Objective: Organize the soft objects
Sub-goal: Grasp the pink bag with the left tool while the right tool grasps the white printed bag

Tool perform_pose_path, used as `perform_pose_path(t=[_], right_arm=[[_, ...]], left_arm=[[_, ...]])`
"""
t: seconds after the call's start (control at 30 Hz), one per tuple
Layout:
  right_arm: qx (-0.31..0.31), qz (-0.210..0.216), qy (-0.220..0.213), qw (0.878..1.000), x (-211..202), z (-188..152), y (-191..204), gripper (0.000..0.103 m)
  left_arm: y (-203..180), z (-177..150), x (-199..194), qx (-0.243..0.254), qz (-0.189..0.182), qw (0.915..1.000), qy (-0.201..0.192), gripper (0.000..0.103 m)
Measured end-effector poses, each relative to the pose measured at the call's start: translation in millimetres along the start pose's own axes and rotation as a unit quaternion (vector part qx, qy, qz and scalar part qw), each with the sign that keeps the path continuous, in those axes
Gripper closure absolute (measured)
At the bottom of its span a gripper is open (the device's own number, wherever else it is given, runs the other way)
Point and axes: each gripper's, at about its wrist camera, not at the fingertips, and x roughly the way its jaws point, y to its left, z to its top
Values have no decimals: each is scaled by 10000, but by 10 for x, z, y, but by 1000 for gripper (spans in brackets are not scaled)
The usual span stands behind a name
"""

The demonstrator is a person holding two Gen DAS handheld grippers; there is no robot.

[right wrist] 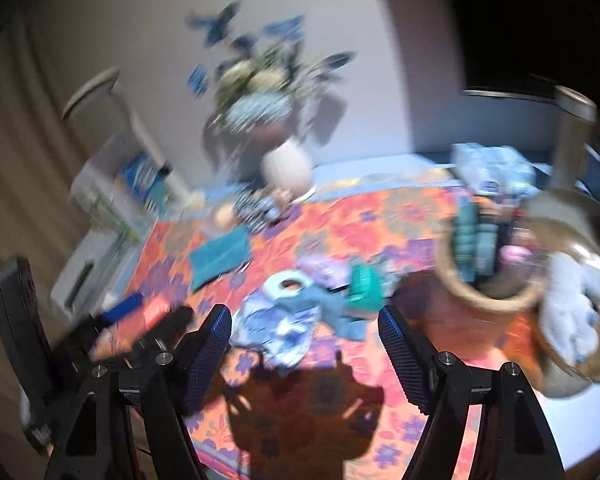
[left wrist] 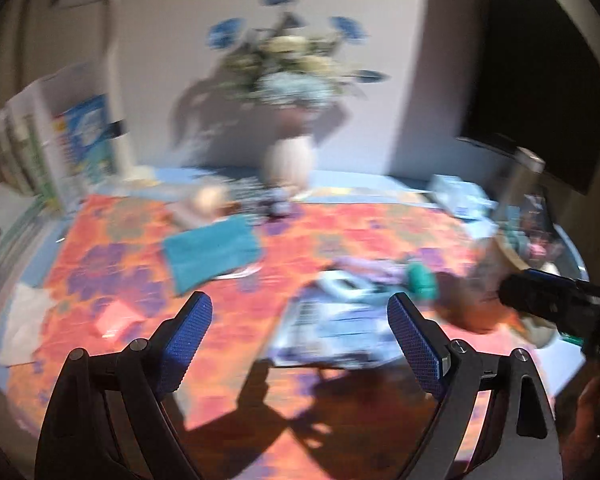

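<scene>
Both views are blurred. A heap of soft items lies mid-table on the orange flowered cloth (right wrist: 380,216): a blue-white patterned cloth (right wrist: 278,326) (left wrist: 332,324), a light blue ring-shaped piece (right wrist: 286,284), a lilac piece (right wrist: 324,270) and a green item (right wrist: 364,286) (left wrist: 422,282). A folded teal cloth (left wrist: 210,254) (right wrist: 220,256) lies further back left. A wicker basket (right wrist: 488,296) at right holds teal and pink things. My left gripper (left wrist: 300,308) is open and empty above the near side of the heap. My right gripper (right wrist: 304,320) is open and empty, also just short of the heap.
A white vase of flowers (left wrist: 290,164) stands at the back centre. Books and a lamp (left wrist: 80,148) stand at back left. A second basket with a grey plush toy (right wrist: 572,316) sits at far right. A dark monitor (left wrist: 540,72) is at back right. White paper (left wrist: 24,324) lies at left.
</scene>
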Motion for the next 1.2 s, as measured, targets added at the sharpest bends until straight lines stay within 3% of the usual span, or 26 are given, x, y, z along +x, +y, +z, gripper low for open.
perform_pose_path(t=[0.23, 0.37, 0.7, 0.9, 1.07, 1.13, 1.2], right_arm=[[-1181, 95, 633, 9909, 718, -122, 500, 29], [-1670, 8, 865, 9822, 1011, -213, 659, 29], [-2401, -161, 890, 9665, 1261, -247, 685, 29], [-2350, -106, 1096, 9657, 1453, -249, 554, 29], [-2391, 257, 1414, 9603, 1461, -397, 579, 26], [-2444, 600, 1407, 9575, 1368, -442, 646, 27], [-2402, 658, 1382, 9586, 1356, -450, 684, 26]], left_arm=[[942, -127, 166, -549, 717, 9958, 161, 14], [1287, -209, 294, -804, 1069, 9908, 218, 14], [1627, -299, 754, -752, 744, 9925, 617, 14], [1704, -282, 1017, -713, 777, 9908, 849, 14], [1724, -336, 1152, -735, 644, 9890, 1107, 14], [1671, -348, 1099, -583, 335, 9915, 1116, 14], [1635, -370, 1056, -513, 57, 9921, 1148, 14]])
